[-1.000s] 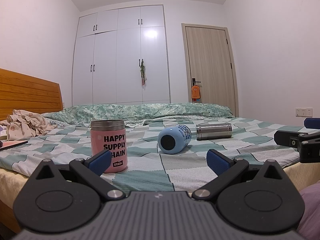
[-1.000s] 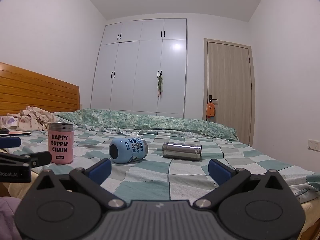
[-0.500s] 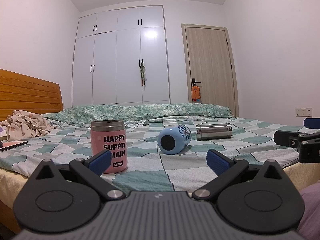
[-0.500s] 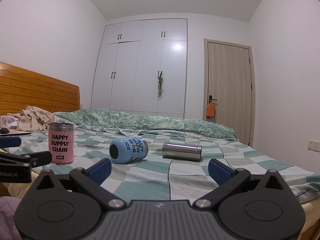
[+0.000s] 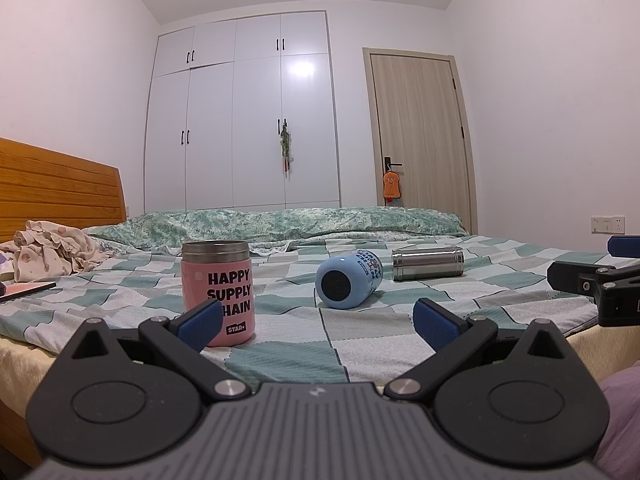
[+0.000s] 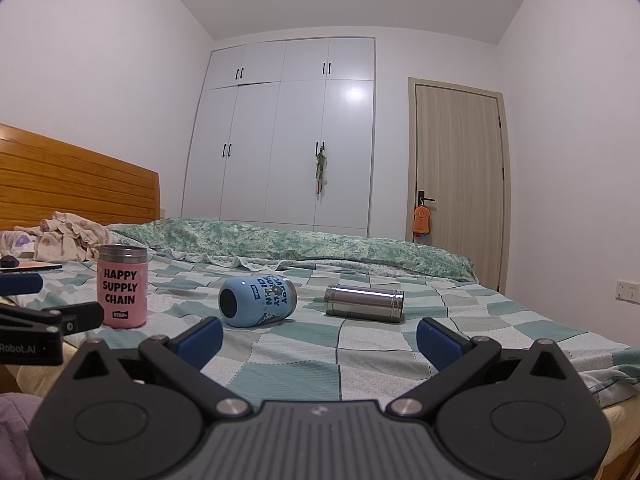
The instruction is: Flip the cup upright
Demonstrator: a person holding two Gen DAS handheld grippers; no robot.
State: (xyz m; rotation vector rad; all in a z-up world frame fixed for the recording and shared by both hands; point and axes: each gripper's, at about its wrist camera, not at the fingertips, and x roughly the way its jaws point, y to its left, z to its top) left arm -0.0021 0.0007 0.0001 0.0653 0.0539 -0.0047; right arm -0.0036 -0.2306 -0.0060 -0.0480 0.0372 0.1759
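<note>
On the bed (image 5: pixel 360 344), the pink cup (image 5: pixel 218 292) stands up, left of the blue cup (image 5: pixel 347 282). The blue cup lies on its side, round end facing us. Right of it lies the steel cup (image 5: pixel 427 265). Both look hard, smooth and light, so they may roll; grab around the middle. The left claw (image 5: pixel 318 320) and right claw (image 6: pixel 320 338) are wide open, holding nothing.

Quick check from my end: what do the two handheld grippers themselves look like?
The left gripper and right gripper match: black ribbed body, two round pivot housings with silver bolts, angled black arms ending in blue textured fingers. White "Robot.AI" lettering marks the left one's side in the right wrist view.
</note>
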